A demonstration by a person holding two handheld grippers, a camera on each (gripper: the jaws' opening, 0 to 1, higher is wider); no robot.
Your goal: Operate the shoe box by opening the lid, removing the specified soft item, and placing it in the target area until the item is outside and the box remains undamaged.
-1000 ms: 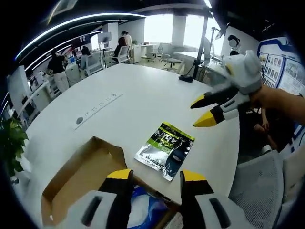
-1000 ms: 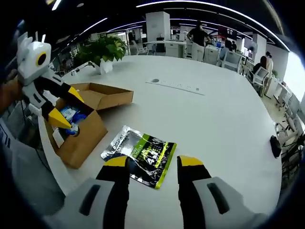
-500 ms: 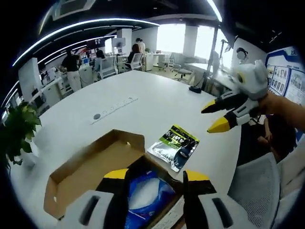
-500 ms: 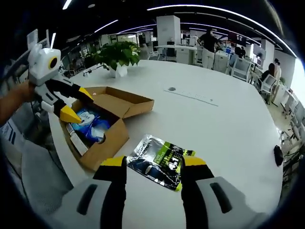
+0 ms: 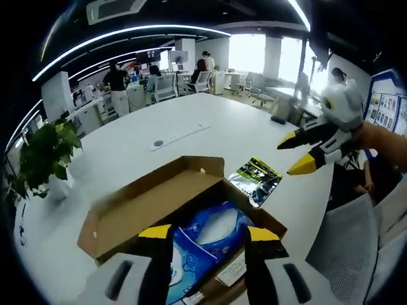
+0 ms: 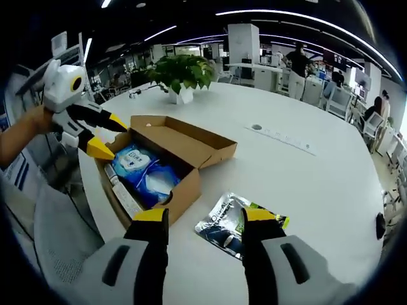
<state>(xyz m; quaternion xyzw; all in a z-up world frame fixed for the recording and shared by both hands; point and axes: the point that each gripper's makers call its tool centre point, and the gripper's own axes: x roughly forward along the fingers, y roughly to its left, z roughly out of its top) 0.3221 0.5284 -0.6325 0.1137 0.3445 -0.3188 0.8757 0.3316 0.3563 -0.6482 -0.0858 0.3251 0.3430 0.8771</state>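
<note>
two open claws [image 5: 206,233] [image 6: 206,215] above box [image 6: 191,190]

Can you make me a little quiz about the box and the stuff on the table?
1. True or false: the box lid is shut.
2. What lies on the table beside the box? A) a green and black packet B) a shoe C) a cup
3. What colour is the soft pack in the box?

Key
1. False. The lid is folded back and you can see inside.
2. A. The packet lies flat outside the box, touching neither the left gripper nor the right gripper.
3. Blue and white.
</note>
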